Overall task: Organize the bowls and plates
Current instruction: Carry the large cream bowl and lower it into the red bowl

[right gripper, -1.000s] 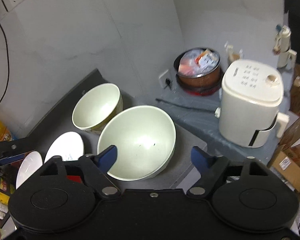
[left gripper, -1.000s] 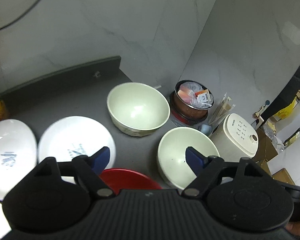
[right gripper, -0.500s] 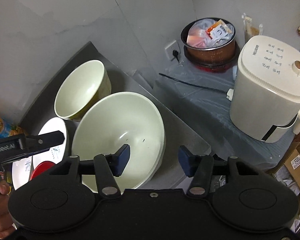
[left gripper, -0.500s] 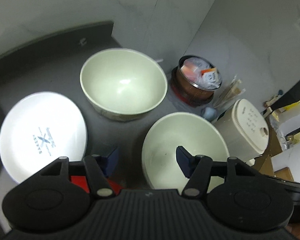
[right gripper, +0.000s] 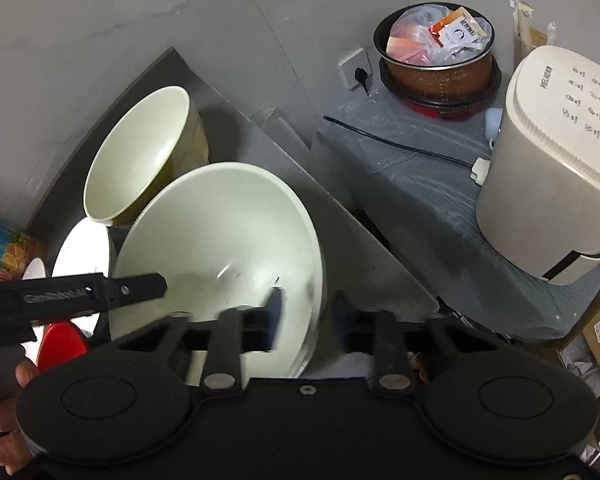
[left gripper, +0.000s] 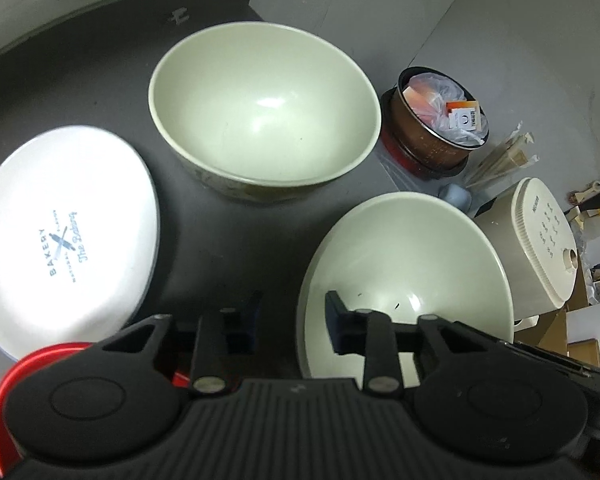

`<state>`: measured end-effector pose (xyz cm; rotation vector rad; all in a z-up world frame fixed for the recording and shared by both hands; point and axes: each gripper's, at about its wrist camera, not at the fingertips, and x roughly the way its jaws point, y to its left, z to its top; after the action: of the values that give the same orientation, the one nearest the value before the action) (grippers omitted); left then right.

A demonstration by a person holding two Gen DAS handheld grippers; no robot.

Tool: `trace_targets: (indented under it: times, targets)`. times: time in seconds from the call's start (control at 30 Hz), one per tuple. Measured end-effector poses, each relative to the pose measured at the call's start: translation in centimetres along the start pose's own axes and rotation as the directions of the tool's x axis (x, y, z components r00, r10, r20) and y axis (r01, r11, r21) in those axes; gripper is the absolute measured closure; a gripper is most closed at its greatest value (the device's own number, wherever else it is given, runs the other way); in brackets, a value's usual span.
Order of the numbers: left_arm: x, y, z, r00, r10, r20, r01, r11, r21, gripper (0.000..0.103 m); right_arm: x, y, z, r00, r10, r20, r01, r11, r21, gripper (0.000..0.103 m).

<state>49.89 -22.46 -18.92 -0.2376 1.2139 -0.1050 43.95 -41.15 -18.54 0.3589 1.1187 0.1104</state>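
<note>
A dark grey counter (left gripper: 204,240) sits in a corner of pale marbled walls. To its right, on a lower shelf, stands a cream rice cooker (right gripper: 556,168), with a brown pot (right gripper: 436,60) stuffed with plastic packets farther back.

Two pale green bowls sit on the counter. The near bowl (left gripper: 404,280) is at the right edge; the far bowl (left gripper: 264,112) is behind it, near the back wall. Left of them lies a white plate (left gripper: 64,240) printed with a bakery logo, and a red dish (left gripper: 4,400) peeks out at the near left.

The left gripper (left gripper: 292,314) straddles the near bowl's left rim, its jaws closing but not yet visibly pressing. The right gripper (right gripper: 306,308) straddles the same bowl's right rim, jaws also closing, with a gap still showing beside the rim.
</note>
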Motion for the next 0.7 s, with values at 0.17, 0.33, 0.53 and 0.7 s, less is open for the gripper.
trace_targets:
  times: [0.17,0.33,0.53,0.7]
  targets:
    - [0.1,-0.2,0.0,1.000,-0.008,-0.009,0.008,1.000,-0.017,0.081,-0.3,0.1,-0.1,1.000,-0.002,0.011,0.002,1.000,-0.004,0.090]
    - [-1.2,-0.3,0.0,0.999,-0.033,0.024,0.033,0.999,-0.009,0.081,-1.5,0.4,-0.3,0.998,-0.008,0.066,0.008,1.000,-0.006,0.090]
    - [-4.3,-0.1,0.0,0.995,-0.061,0.081,0.061,0.998,0.004,0.081,-3.7,1.5,-0.6,0.990,0.005,0.140,-0.004,1.000,-0.010,0.090]
    - [-6.9,0.6,-0.4,0.990,-0.074,0.123,0.073,0.997,0.014,0.081,-5.5,3.0,-0.8,0.981,0.019,0.192,-0.016,1.000,-0.020,0.090]
